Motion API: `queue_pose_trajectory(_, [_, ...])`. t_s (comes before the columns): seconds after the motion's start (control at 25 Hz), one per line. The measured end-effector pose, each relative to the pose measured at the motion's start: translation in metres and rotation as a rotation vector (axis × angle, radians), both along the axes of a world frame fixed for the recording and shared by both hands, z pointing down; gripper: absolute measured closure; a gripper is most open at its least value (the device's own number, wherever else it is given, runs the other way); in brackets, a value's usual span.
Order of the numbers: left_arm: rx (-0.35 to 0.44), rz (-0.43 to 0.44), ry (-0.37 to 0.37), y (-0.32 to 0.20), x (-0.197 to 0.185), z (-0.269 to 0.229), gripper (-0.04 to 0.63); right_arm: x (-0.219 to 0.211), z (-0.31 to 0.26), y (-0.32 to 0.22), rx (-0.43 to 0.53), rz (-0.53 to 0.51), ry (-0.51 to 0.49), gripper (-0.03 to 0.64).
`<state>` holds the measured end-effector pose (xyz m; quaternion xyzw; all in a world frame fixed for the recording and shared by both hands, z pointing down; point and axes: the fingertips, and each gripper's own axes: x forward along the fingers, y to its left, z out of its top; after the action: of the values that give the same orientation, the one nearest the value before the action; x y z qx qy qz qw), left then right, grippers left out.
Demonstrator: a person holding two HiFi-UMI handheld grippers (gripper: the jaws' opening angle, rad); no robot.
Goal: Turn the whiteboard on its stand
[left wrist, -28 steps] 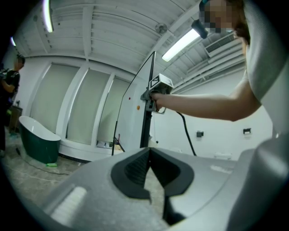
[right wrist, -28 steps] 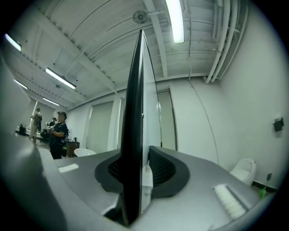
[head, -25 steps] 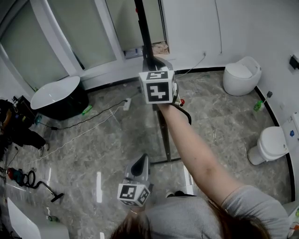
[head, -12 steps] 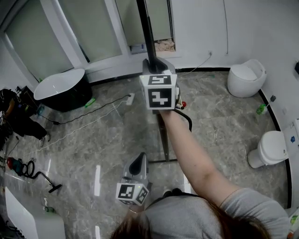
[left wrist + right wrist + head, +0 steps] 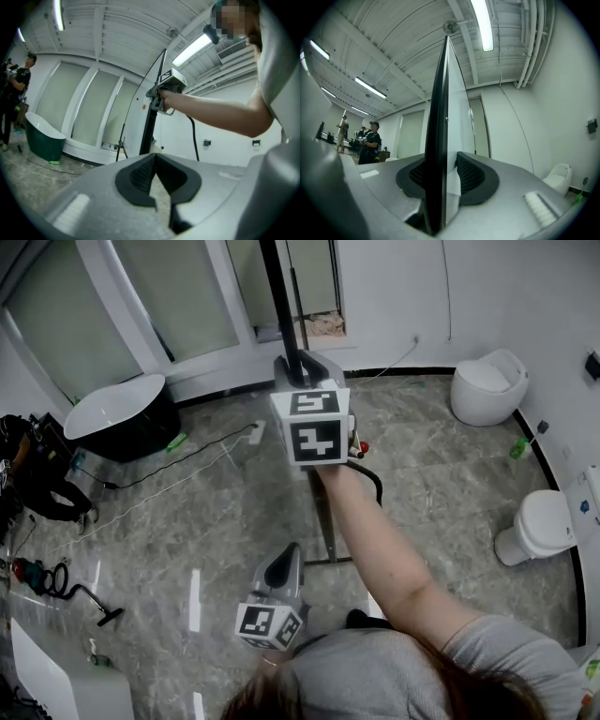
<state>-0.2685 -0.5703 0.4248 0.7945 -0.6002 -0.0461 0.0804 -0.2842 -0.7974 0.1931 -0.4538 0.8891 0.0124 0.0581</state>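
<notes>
Whiteboard (image 5: 275, 287) upright on stand (image 5: 324, 521), seen edge-on, on grey stone floor (image 5: 187, 521), toward floor's far edge by windows. Right hand-held gripper (image 5: 300, 367) out at arm's length, at board's near upright edge. Its jaws have just been opening: partly apart, board's dark frame between them, right pad looks clear of board face. Left hand-held gripper (image 5: 286, 563) low by person's chest, apart from board; jaws closed together, nothing between.
</notes>
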Motion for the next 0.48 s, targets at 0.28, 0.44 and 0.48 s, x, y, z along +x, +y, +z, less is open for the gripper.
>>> queue_pose_trajectory(0.28, [-0.01, 0.068, -0.033, 0.032, 0.002, -0.001, 0.594, 0.01, 0.0, 0.027, 0.012, 0.026, -0.019, 0.5])
queue_pose_trajectory(0.44, [-0.035, 0.078, -0.027, 0.048, -0.01, 0.006, 0.594, 0.015, -0.003, 0.04, 0.032, 0.041, -0.021, 0.502])
queue_pose_trajectory(0.48, [-0.037, 0.079, -0.027, 0.054, -0.011, 0.007, 0.594, 0.015, -0.003, 0.045, 0.037, 0.045, -0.02, 0.506])
